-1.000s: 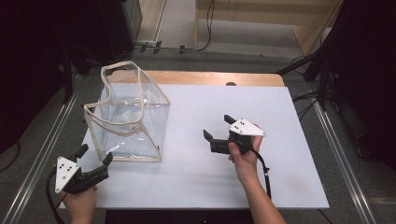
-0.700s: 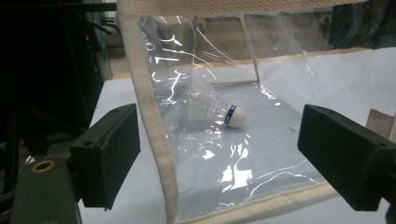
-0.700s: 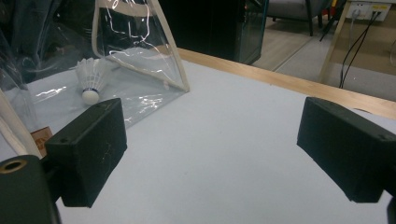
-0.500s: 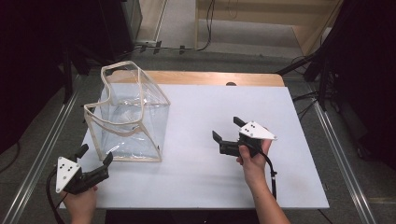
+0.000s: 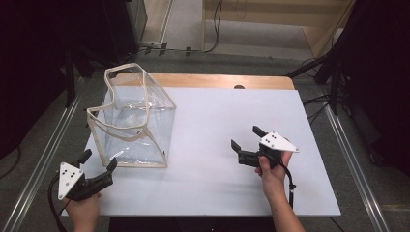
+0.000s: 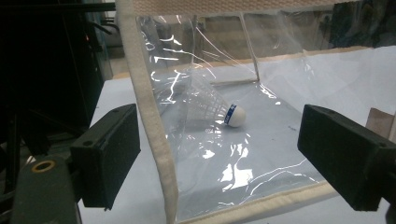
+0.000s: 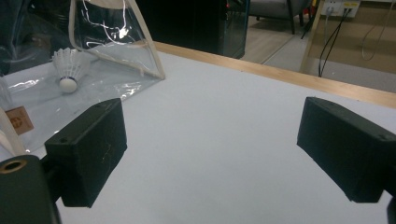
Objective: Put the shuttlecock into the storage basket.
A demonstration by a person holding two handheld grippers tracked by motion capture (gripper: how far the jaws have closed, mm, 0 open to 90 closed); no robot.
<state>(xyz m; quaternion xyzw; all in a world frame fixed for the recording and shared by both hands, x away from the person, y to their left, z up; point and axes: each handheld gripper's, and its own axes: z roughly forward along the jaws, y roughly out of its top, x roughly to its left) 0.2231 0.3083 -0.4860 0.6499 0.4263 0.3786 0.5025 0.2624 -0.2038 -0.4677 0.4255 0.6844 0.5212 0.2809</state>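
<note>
Bag: a clear plastic bag [image 5: 133, 123] with cream fabric trim stands upright on the left part of the white table [image 5: 217, 193], its mouth open upward.
Shuttlecock: a white shuttlecock [image 6: 212, 105] lies on its side on the bag's floor, cork tip with a blue band turned away from the feathers; it also appears through the plastic in the right gripper view [image 7: 67, 70].
Left gripper: the left gripper [image 5: 99, 164] sits at the table's near left corner, just short of the bag's near bottom edge, jaws spread wide and holding nothing; the bag's trimmed vertical corner [image 6: 149, 116] rises between them.
Right gripper: the right gripper [image 5: 245, 139] is over bare table, well apart from the bag, jaws spread and empty.
Open room: wide bare tabletop between bag and right gripper.
Far edge: a wooden strip [image 5: 217, 81] borders the table.
</note>
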